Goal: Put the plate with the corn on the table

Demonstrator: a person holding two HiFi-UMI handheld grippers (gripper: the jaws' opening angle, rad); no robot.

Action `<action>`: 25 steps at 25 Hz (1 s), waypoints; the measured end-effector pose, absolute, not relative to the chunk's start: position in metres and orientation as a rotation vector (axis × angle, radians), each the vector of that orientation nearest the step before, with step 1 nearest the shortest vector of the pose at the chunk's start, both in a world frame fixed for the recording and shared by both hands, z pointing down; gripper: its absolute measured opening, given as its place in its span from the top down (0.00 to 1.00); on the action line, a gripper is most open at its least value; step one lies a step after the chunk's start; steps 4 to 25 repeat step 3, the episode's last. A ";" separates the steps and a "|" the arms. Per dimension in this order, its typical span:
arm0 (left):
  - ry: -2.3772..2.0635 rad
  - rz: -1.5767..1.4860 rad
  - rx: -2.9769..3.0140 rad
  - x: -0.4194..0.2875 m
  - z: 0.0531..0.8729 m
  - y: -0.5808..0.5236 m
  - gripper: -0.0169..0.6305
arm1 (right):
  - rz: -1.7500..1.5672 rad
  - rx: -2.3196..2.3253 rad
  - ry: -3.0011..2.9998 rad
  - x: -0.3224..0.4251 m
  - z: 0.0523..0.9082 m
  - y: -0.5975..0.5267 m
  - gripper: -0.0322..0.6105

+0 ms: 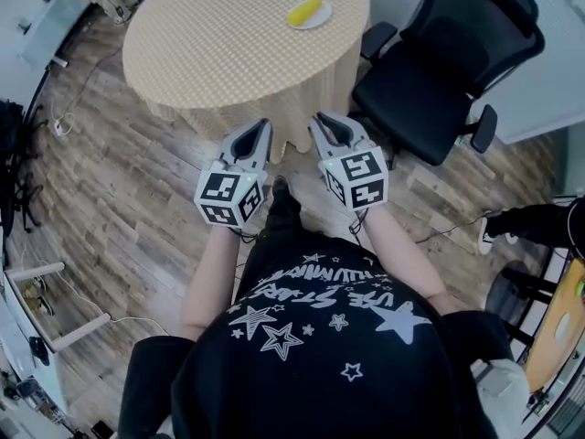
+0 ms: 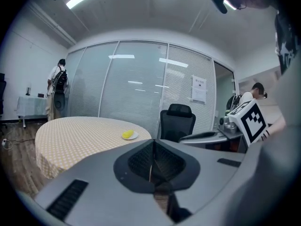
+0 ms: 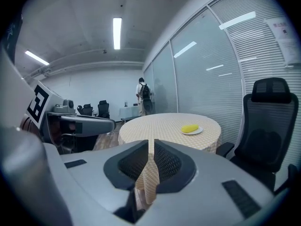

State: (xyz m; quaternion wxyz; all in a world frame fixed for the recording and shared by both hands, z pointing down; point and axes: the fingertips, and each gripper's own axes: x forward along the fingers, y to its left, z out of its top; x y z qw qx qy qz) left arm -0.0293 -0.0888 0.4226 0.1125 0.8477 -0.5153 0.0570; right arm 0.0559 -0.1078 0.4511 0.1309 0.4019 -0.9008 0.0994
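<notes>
A white plate (image 1: 308, 16) with a yellow corn cob (image 1: 303, 11) rests on the round table (image 1: 210, 53) with a beige checked cloth, near its far right edge. Both grippers hover over the wooden floor in front of the table, well short of the plate. My left gripper (image 1: 263, 127) and right gripper (image 1: 319, 120) are side by side, each shut and holding nothing. The left gripper view shows its closed tips (image 2: 153, 143) with the plate (image 2: 130, 136) beyond. In the right gripper view the plate (image 3: 192, 131) lies past the closed tips (image 3: 154, 142).
A black office chair (image 1: 448, 62) stands right of the table. Cables run over the floor at left, and a white rack (image 1: 41, 314) is at lower left. A person with a backpack (image 2: 57, 86) stands far off by the glass wall.
</notes>
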 end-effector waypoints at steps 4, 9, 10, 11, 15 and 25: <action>-1.518 0.171 2.486 -0.017 0.420 -0.065 0.96 | 0.282 1.150 -2.623 0.066 0.448 -0.086 0.87; -1.518 0.171 2.486 -0.017 0.420 -0.065 0.96 | 0.282 1.150 -2.623 0.066 0.448 -0.086 0.87; -1.518 0.171 2.486 -0.017 0.420 -0.065 0.96 | 0.282 1.150 -2.623 0.066 0.448 -0.086 0.87; -1.518 0.171 2.486 -0.017 0.420 -0.065 0.96 | 0.282 1.150 -2.623 0.066 0.448 -0.086 0.87; -1.518 0.171 2.486 -0.017 0.420 -0.065 0.96 | 0.282 1.150 -2.623 0.066 0.448 -0.086 0.87; -1.518 0.171 2.486 -0.017 0.420 -0.065 0.96 | 0.282 1.150 -2.623 0.066 0.448 -0.086 0.87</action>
